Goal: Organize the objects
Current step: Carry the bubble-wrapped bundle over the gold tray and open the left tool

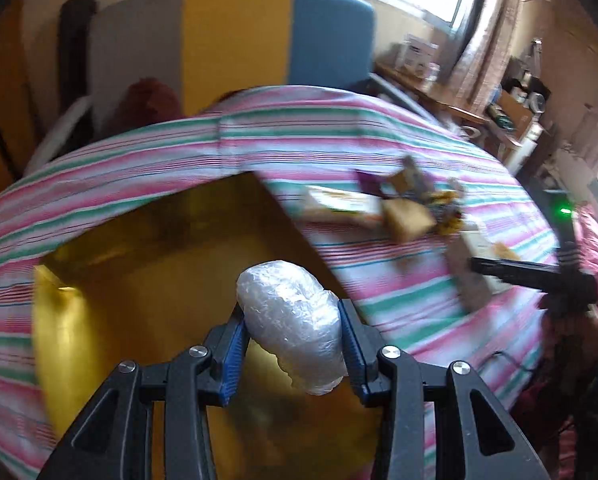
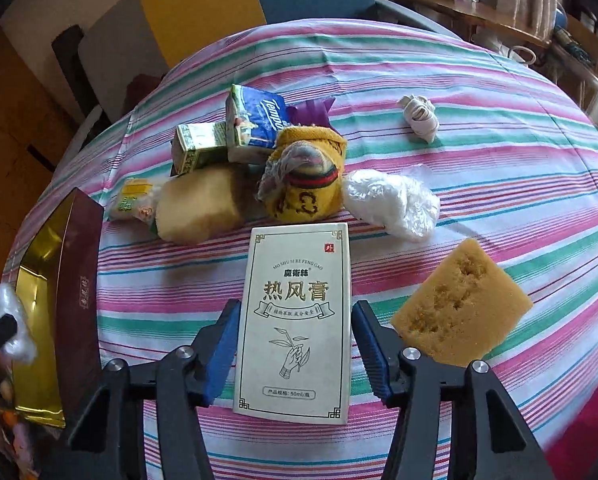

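Note:
My left gripper (image 1: 293, 334) is shut on a crumpled clear plastic bundle (image 1: 291, 316) and holds it over the gold-lined open box (image 1: 139, 280). The same box (image 2: 47, 292) shows at the far left of the right wrist view, with the left gripper and its bundle (image 2: 9, 320) above it. My right gripper (image 2: 293, 344) straddles a flat white carton with Chinese print (image 2: 295, 320) lying on the striped cloth; the blue pads (image 2: 223, 340) stand just beside its edges, and touch cannot be told.
On the striped cloth (image 2: 479, 184) lie a yellow sponge (image 2: 463, 304), another plastic bundle (image 2: 391, 200), a yellow sock roll (image 2: 303, 176), a Tempo tissue pack (image 2: 255, 124), a green carton (image 2: 199, 148), a tan sponge (image 2: 203, 204), a white cloth knot (image 2: 419, 116).

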A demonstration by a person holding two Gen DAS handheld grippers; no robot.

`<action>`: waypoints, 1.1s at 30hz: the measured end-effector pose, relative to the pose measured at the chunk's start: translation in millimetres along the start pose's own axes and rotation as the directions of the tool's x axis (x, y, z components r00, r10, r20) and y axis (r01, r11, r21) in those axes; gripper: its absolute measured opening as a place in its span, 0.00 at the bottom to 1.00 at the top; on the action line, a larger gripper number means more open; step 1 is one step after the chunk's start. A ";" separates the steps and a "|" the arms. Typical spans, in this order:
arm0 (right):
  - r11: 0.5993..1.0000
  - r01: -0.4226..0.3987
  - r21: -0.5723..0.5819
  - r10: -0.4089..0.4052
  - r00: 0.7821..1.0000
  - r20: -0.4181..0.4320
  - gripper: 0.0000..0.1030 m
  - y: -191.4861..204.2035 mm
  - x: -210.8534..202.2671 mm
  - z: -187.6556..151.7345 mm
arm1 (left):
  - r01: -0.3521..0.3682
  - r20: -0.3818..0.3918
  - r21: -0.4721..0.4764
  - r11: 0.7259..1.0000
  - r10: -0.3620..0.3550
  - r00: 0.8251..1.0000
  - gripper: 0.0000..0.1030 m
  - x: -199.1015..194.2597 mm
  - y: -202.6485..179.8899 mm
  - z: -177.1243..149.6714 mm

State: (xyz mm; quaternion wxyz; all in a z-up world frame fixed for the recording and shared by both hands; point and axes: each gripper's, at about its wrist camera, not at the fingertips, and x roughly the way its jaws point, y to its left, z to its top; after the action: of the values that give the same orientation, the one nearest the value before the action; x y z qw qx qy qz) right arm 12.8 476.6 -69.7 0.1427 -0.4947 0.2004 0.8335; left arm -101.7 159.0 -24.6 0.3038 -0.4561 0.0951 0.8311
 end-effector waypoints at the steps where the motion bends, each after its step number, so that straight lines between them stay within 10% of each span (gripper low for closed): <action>1: 1.000 0.006 -0.011 -0.006 1.000 0.004 0.54 1.5 -0.6 0.1 | -0.036 -0.005 -0.017 0.999 0.036 0.999 0.42 -2.5 20.0 -1.2; 8: 1.000 0.007 -0.013 -0.007 1.000 0.006 0.54 0.3 -1.3 0.8 | -0.209 -0.065 -0.073 0.975 0.204 0.977 0.42 22.2 123.6 7.2; 18: 0.999 0.031 -0.029 -0.031 1.000 0.004 0.53 3.6 1.3 -0.7 | -0.310 -0.087 -0.046 0.949 0.306 0.948 0.46 52.6 150.7 13.0; 33: 0.995 0.079 -0.067 -0.079 0.997 0.001 0.51 6.6 5.3 -1.4 | -0.168 0.025 -0.228 0.959 0.178 0.984 0.65 20.4 178.2 1.8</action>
State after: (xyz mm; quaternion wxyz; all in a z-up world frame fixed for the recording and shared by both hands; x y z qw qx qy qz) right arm 8.5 470.3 -73.7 0.1587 -0.5075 0.1529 0.8330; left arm -216.6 26.1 -61.4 0.1784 -0.4586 0.0332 0.8699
